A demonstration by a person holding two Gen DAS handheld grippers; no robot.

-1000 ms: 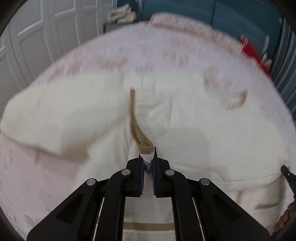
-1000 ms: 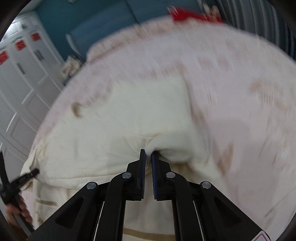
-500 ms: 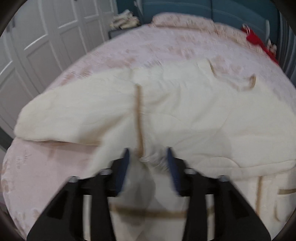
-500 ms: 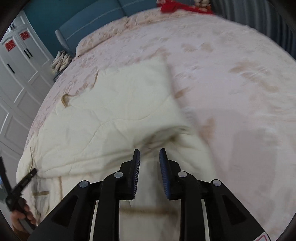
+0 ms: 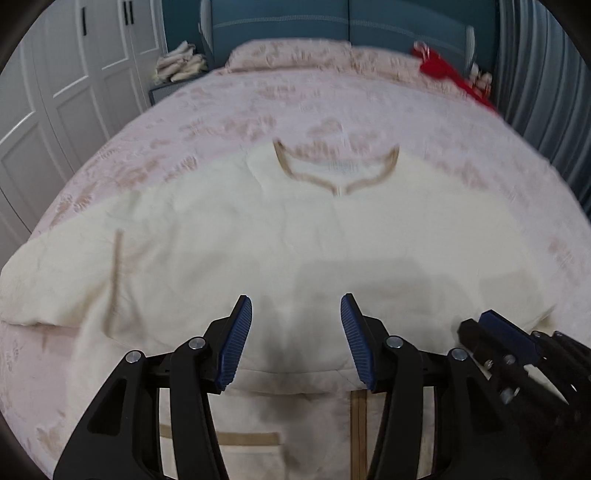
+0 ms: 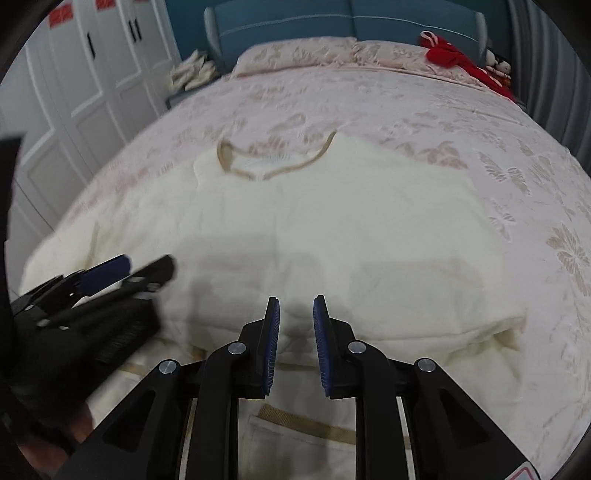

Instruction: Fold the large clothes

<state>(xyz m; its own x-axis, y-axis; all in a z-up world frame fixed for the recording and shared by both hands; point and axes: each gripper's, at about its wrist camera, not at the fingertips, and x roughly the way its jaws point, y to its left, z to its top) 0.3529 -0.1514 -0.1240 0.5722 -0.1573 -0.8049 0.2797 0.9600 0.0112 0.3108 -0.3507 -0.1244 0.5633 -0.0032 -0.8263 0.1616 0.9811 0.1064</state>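
Note:
A large cream garment [image 5: 295,229] with tan trim lies spread on the bed, its collar [image 5: 336,177] at the far end. Both sides are folded in over its middle. My left gripper [image 5: 295,325] hovers over the near part, open, with nothing between its fingers. In the right wrist view the same garment [image 6: 314,221] fills the middle. My right gripper [image 6: 296,321] stands over its near fold with a narrow gap. Its jaws are closing and nothing is between them. Each gripper shows in the other's view: the right gripper [image 5: 495,328] and the left gripper [image 6: 129,269].
The bed [image 5: 258,96] has a pink floral cover and pillows at the blue headboard [image 5: 351,18]. A red cloth [image 5: 439,68] lies at the far right corner. A pile of pale cloths [image 5: 179,64] sits on a nightstand beside white wardrobe doors [image 5: 55,92].
The left gripper let go of the tan-trimmed cuff and opened wide. The right gripper also opened and released its cloth. Both drew back toward the garment's near end.

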